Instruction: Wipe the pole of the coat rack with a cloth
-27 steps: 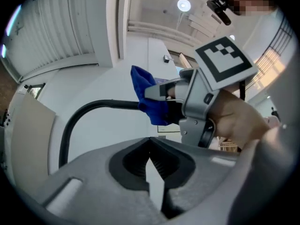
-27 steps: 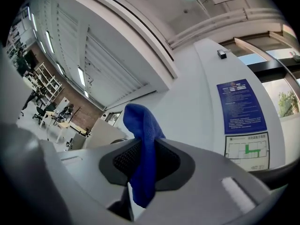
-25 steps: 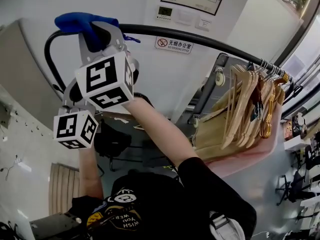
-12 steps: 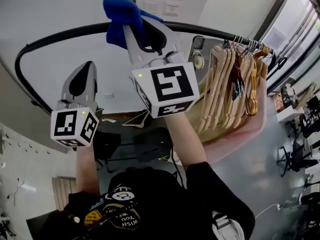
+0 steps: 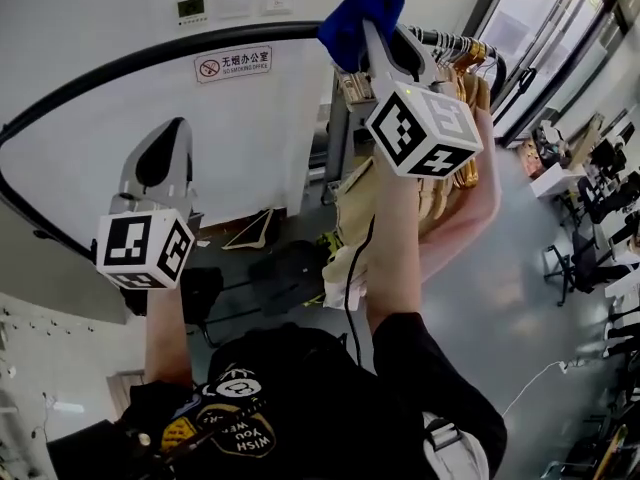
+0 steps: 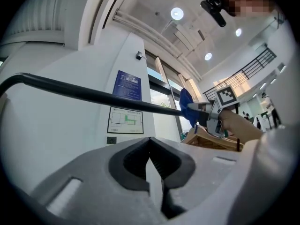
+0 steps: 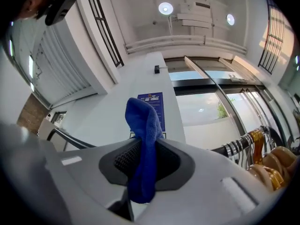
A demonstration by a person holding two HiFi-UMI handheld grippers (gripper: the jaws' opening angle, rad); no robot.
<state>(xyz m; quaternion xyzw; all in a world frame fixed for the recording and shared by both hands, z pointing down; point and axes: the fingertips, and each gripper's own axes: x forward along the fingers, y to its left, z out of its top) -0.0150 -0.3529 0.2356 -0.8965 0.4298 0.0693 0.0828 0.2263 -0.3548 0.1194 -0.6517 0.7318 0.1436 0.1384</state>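
Right gripper (image 5: 372, 36), pinching blue cloth (image 5: 357, 10), slid right along pole (image 5: 150, 58) past "NO SMOKING OFFICE" sign (image 5: 232, 64); left gripper (image 5: 170, 136) pressed together

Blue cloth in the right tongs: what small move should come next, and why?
Probably slide the blue cloth left along the pole: the right tongs are shut on it at the pole, and the hanger hooks crowd the pole just to its right, so bare pole lies only leftward.

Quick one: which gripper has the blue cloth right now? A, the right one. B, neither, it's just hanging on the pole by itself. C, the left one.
A: the blue cloth is pinched between the jaws of the right gripper, while the left gripper has its jaws together on nothing.
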